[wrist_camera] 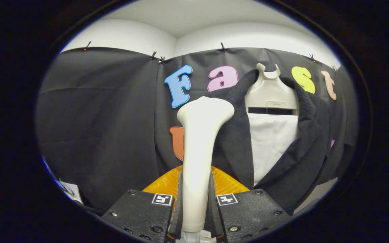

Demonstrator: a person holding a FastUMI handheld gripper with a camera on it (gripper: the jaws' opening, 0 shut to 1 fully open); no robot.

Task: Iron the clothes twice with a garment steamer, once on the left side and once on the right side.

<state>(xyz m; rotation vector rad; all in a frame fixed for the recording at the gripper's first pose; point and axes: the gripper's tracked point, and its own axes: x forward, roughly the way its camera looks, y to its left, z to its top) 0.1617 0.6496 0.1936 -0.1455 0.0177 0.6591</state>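
Black cloth lines the booth's far wall under a white ceiling. Against it, to the right, a dark jacket [302,148] hangs open on a pale hanger [270,92]. Near, the gripper [196,209] has both fingers clamped on the upright handle of the white steamer [199,148], its head just left of the jacket.

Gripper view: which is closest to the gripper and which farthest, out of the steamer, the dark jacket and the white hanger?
1. Steamer: clamped between the gripper fingers.
2. Dark jacket: beyond the fingers, to the right.
3. White hanger: behind the jacket's collar.
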